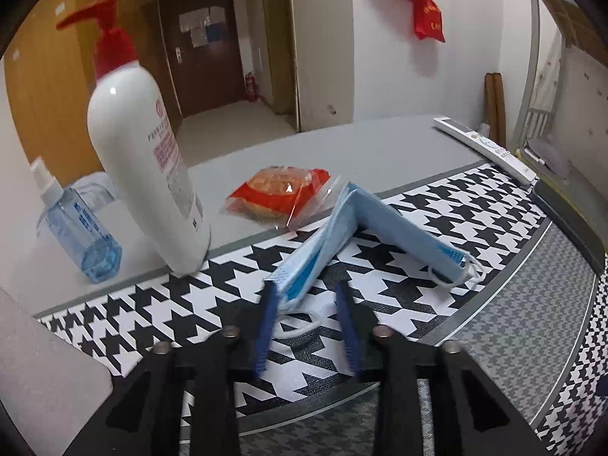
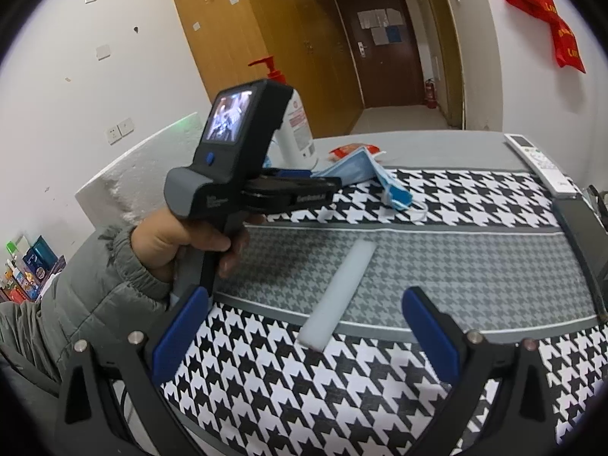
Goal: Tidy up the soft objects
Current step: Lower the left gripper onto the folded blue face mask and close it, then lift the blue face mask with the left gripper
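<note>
My left tongs (image 1: 306,296) are angling down at the desk (image 1: 399,144), their blue fingers (image 1: 268,326) narrowed around the near end of the folded stack of blue face masks (image 1: 380,228); the left pad is lying against the stack's edge, the right one is standing just clear, so nothing is clenched. A white ear loop (image 1: 300,323) is lying between the fingers on the houndstooth mat (image 1: 456,209). The stack is bending up into a ridge across the mat's far strip, its other end resting toward the right edge. Just beyond it a red snack packet (image 1: 277,193) is sitting on bare grey desk, with a white pump bottle (image 1: 148,159) and a small blue spray bottle (image 1: 79,228) toward the left edge and a remote (image 1: 490,148) by the far right corner.

My left hand (image 2: 190,239), in a grey sleeve (image 2: 95,296), is wrapping the tool's grip. My right tongs (image 2: 304,323) are hovering spread wide and released over the mat's near edge, a white foam strip (image 2: 338,296) lying between them.
</note>
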Motion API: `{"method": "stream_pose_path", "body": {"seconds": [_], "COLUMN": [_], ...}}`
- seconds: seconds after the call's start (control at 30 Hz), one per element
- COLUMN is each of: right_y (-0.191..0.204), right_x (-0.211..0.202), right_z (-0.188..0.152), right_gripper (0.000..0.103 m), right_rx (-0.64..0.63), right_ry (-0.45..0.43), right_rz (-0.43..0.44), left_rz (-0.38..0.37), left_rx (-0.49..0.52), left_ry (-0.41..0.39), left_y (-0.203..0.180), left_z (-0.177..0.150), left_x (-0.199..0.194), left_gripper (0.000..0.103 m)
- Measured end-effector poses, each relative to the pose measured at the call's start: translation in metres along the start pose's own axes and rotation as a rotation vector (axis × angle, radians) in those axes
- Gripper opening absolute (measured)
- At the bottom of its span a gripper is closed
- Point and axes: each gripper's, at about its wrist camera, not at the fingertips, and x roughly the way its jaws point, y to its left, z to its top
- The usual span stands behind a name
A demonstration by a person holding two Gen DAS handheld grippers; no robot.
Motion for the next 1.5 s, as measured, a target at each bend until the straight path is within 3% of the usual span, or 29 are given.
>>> {"method": "stream_pose_path", "body": {"seconds": [0.17, 0.27, 0.53, 0.7, 0.93, 1.07, 1.1, 1.17, 1.2, 1.5], "right_y": [-0.001, -0.001, 0.004, 0.007, 0.008, 0.01, 0.009, 0.008, 0.008, 0.002], "right_x": [0.0, 0.0, 0.003, 0.005, 0.005, 0.004, 0.004, 0.003, 0.003, 0.003], "right_z": [0.0, 0.0, 0.002, 0.002, 0.003, 0.004, 0.004, 0.003, 0.003, 0.003], "right_gripper": [0.103, 0.103, 0.103, 0.103, 0.103, 0.103, 0.103, 0.103, 0.103, 0.103], "right_rx": [0.006, 0.006, 0.005, -0.007, -0.013, -0.018, -0.017, -0.015, -0.013, 0.0], "right_ry": [0.008, 0.011, 0.023, 0.035, 0.036, 0.03, 0.03, 0.03, 0.029, 0.031], "right_rz": [-0.009, -0.014, -0.044, -0.089, -0.106, -0.098, -0.099, -0.095, -0.094, -0.071], "left_rz": [-0.012, -0.019, -0.02, -0.043, -0.034, -0.024, -0.023, -0.014, -0.012, -0.009], "left_rx": [0.006, 0.02, -0.024, -0.008, 0.005, 0.012, 0.018, 0.025, 0.023, 0.027], "left_ry": [-0.006, -0.013, -0.054, -0.011, -0.035, -0.024, -0.021, -0.02, -0.029, -0.009], "left_y": [-0.001, -0.005, 0.005, 0.005, 0.001, 0.001, 0.0, -0.003, -0.003, -0.003], "left_z": [-0.003, -0.007, -0.019, -0.032, -0.033, -0.034, -0.034, -0.033, -0.033, -0.011], "left_x": [-0.002, -0.008, -0.035, -0.04, -0.051, -0.049, -0.049, -0.047, -0.047, -0.021], "left_gripper": [0.011, 0.008, 0.007, 0.007, 0.008, 0.018, 0.025, 0.054, 0.057, 0.058]}}
